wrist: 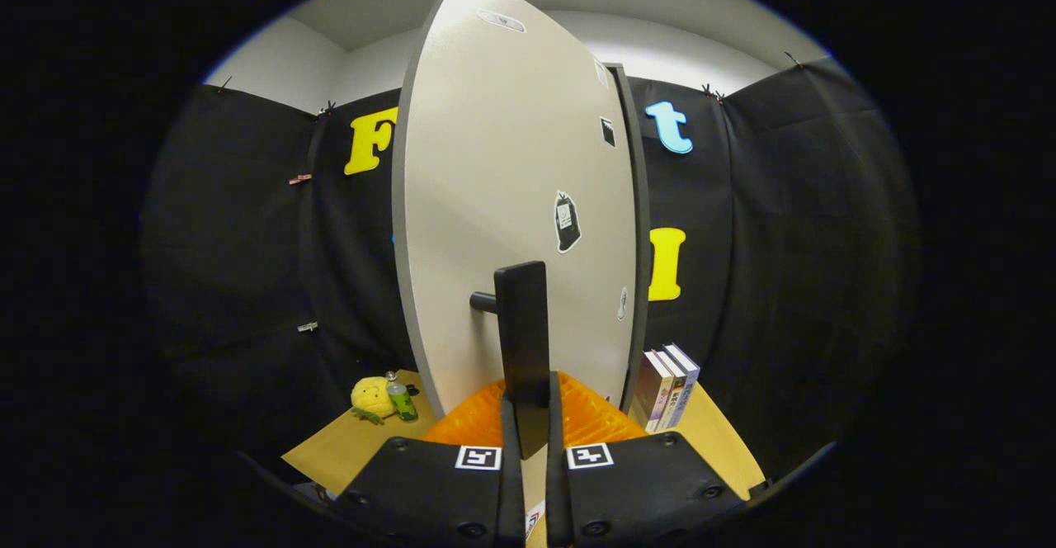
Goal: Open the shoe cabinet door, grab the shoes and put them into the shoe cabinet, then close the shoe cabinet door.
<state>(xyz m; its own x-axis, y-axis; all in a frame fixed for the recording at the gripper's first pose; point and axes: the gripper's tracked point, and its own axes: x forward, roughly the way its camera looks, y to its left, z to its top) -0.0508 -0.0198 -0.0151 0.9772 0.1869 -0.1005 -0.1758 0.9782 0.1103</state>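
Where the two fingers meet at bottom centre of the frame, the gripper is closed down on the door handle, a dark upright bar; both fingers press its lower end, gap nearly nil.

Handle stands off the cabinet door on a short round post at mid-left of the bar. Looks rigid, smooth-faced; judged likely to slip if pinched only at the tip. Better hold: mid-bar, level with the post, so the pull goes straight through the mount.

Door: pale flat panel, upright, fills centre frame, dark edge down its right side. Judged stiff and light, swinging on hinges; pull along its arc, not straight back. Small stickers on its face. Whether it is ajar cannot be told.

Orange ribbed surface just behind the fingers, at the door's foot; what it is, unclear.

Further back, on the tan table: yellow plush toy and small green bottle lower left; upright books lower right.
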